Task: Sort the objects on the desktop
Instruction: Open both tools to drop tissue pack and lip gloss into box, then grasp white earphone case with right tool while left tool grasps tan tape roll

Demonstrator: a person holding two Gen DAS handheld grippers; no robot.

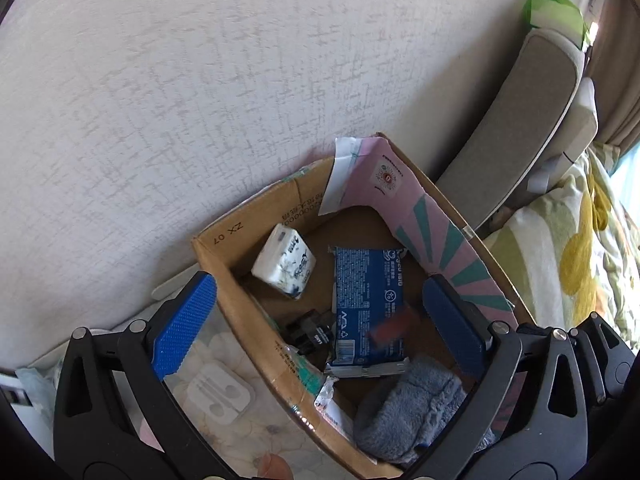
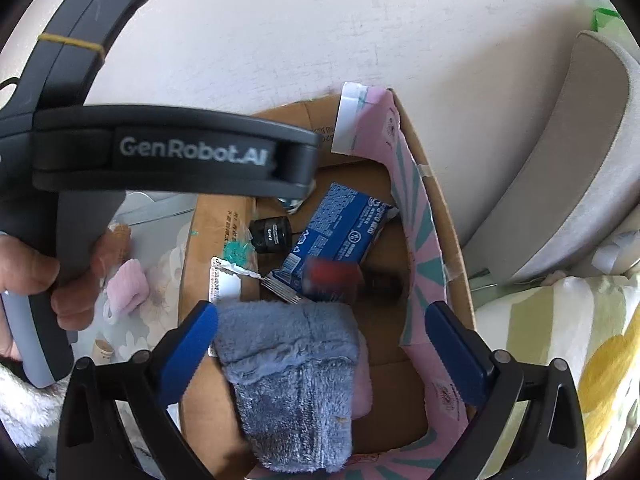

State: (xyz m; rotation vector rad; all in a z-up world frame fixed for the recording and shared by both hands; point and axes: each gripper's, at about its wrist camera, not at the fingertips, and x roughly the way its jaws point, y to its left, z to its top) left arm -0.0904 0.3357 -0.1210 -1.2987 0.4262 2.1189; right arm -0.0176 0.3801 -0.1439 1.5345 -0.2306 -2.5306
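Observation:
An open cardboard box (image 1: 224,264) (image 2: 452,240) stands against the wall. In it lie a white tissue pack (image 1: 285,266), a blue packet (image 1: 368,304) (image 2: 340,232), a small black object (image 1: 310,330) (image 2: 271,234), a blurred red object (image 1: 392,326) (image 2: 332,276) and a grey-blue fluffy sock (image 1: 408,408) (image 2: 292,384). My left gripper (image 1: 320,324) is open and empty above the box; its body (image 2: 168,152) shows in the right wrist view. My right gripper (image 2: 320,344) is open above the sock, holding nothing.
A flowered tablecloth (image 1: 224,432) lies left of the box, with a white earphone case (image 1: 222,396) and a pink sock (image 2: 128,284) on it. A grey chair back (image 1: 516,128) (image 2: 568,160) and a patterned quilt (image 1: 568,264) are to the right.

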